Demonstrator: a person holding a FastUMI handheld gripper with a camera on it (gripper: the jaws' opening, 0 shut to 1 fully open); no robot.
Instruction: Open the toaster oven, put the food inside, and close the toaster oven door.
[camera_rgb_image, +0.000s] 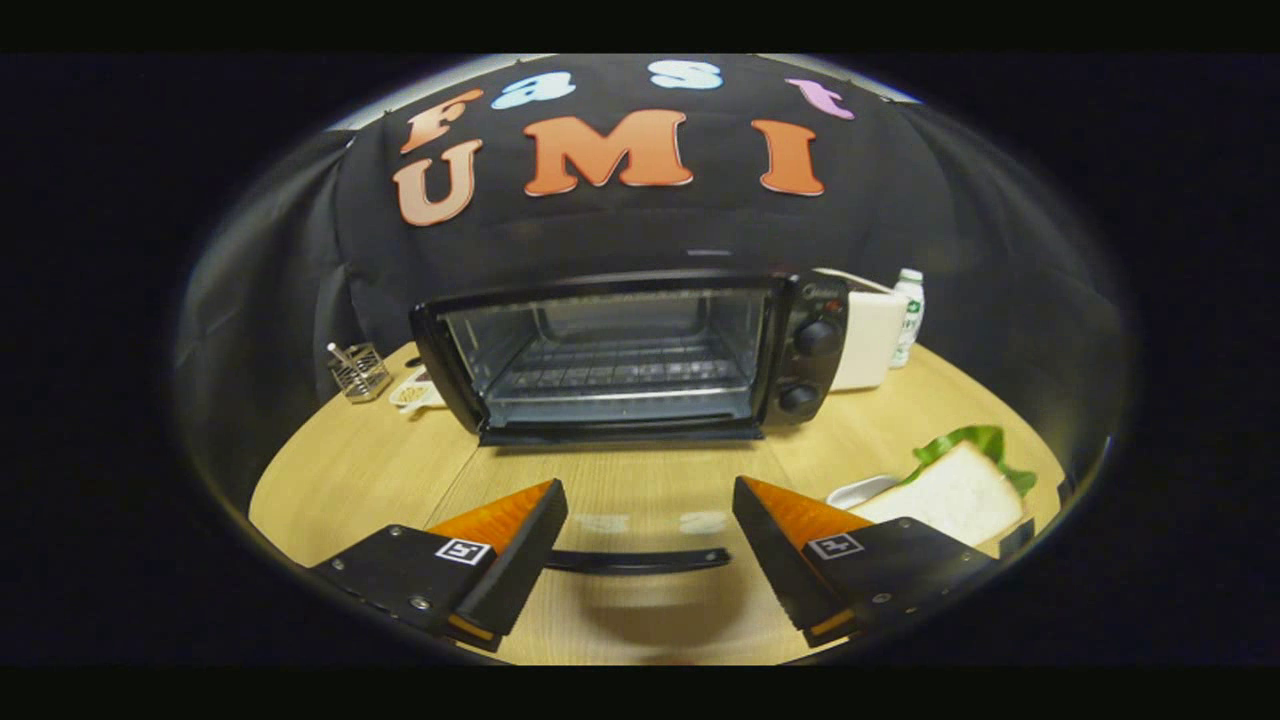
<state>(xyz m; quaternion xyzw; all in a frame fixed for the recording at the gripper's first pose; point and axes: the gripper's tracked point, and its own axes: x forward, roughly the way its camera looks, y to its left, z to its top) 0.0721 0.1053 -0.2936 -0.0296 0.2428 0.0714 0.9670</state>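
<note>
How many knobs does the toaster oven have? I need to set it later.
2. Both sit on the toaster oven's right-hand panel: the upper knob and the lower knob directly beneath it. The open fingers are well short of both.

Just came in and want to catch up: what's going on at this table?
A person is working a handheld gripper at a toaster oven on a wooden table. The oven door is folded down flat, and its handle lies between the open fingers, which grip nothing. The rack inside looks bare. A sandwich with lettuce waits on a plate beside the right finger, not yet loaded.
</note>
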